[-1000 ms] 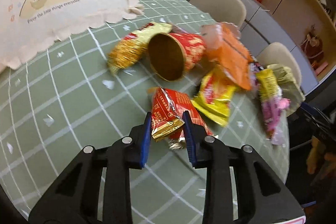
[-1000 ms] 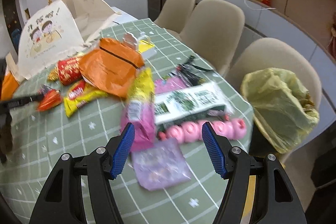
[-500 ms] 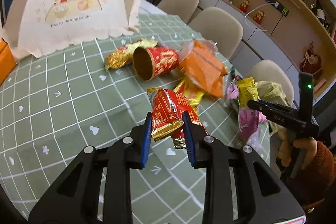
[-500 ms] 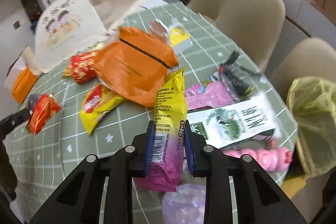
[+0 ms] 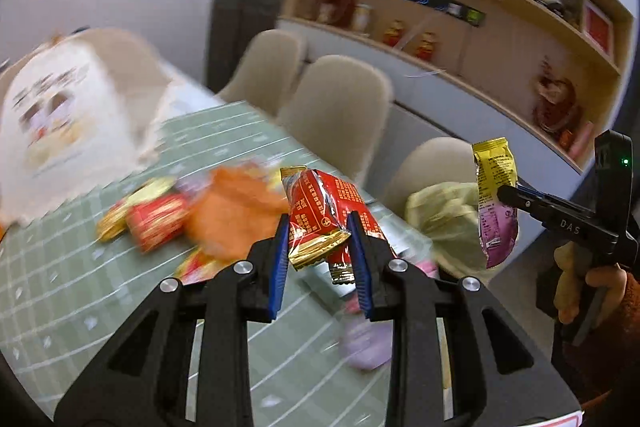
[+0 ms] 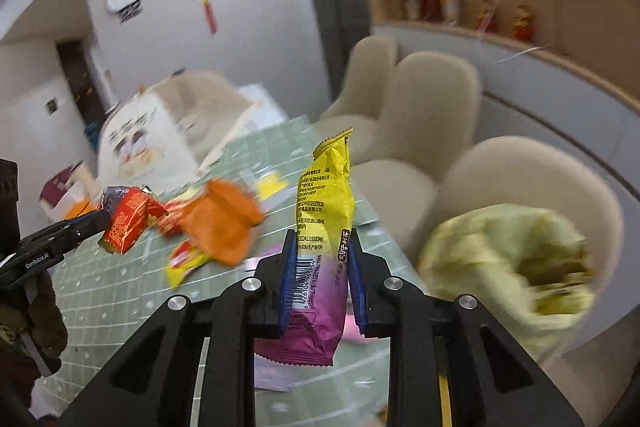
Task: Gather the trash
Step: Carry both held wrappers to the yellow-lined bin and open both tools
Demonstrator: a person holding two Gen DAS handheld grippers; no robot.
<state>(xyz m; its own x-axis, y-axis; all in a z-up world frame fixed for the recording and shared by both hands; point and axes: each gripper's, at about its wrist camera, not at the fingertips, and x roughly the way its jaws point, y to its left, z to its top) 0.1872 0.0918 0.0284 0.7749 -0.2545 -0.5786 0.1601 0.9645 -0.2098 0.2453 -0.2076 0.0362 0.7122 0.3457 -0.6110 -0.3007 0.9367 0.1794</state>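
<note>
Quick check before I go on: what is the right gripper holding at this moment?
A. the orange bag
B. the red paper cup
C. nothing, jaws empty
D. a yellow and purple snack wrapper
D: the right gripper is shut on the yellow and purple snack wrapper, lifted clear of the table, while the left gripper holds the red wrapper.

The red wrapper (image 5: pixel 324 211) is glossy crinkled foil with gold crimped ends. The yellow and purple packet (image 6: pixel 320 247) beside it is smooth, shiny plastic film. Each claw, left (image 5: pixel 320 251) and right (image 6: pixel 322 273), is matt black plastic with ribbed blue pads and bright metal screws. A matt green checked cloth (image 5: pixel 60 267) covers the desk; beyond its edge, the thin yellowish bag (image 6: pixel 500 259) looks like soft, crumpled plastic.
</note>
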